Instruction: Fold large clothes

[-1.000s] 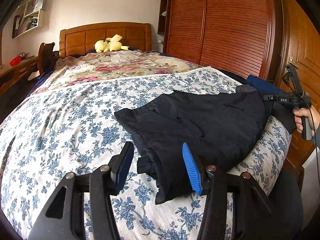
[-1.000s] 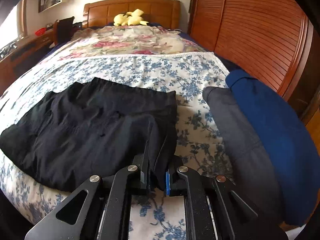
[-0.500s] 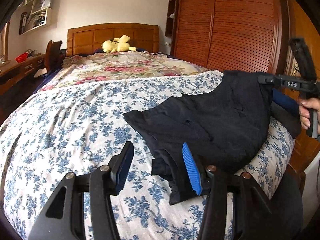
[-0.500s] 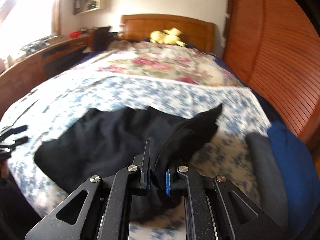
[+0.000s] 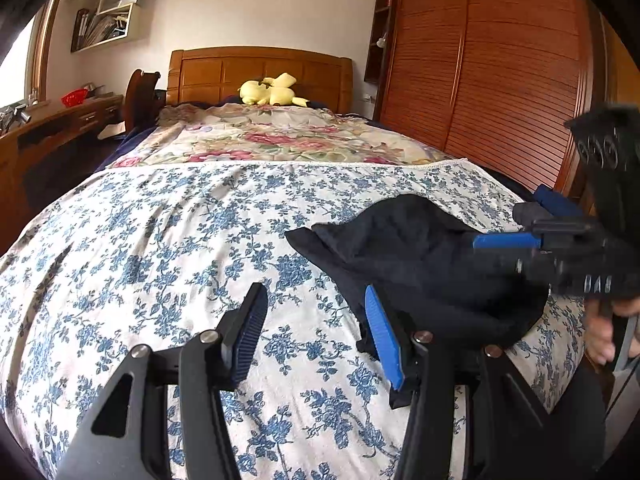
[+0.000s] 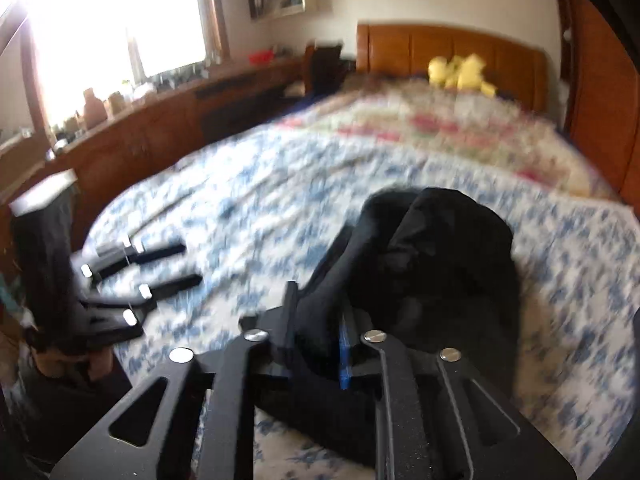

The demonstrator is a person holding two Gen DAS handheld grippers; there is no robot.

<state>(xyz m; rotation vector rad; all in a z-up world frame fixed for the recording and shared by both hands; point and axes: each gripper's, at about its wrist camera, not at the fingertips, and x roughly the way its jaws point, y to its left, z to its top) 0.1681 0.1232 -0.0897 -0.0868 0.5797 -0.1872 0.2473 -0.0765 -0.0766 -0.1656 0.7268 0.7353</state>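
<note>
The black garment (image 5: 420, 264) lay bunched at the near right of the bed (image 5: 160, 240), doubled over on itself, at about 4 o'clock from the bed's centre in the left wrist view. The right gripper (image 6: 316, 332) had just been opening – a fold of the garment stood between its jaws, but whether the pads still pressed it could not be told from the blurred frame. The left gripper (image 5: 316, 332) was spread and empty; its blue pad (image 5: 382, 332) sat beside the garment's near edge, over bare sheet.

Risks, as judged:
- The carried layer could land crooked or bunched, because release came mid-swing.
- The fold could snag on a right pad and drag open on withdrawal.
- The grippers were near each other – a collision was possible.
</note>
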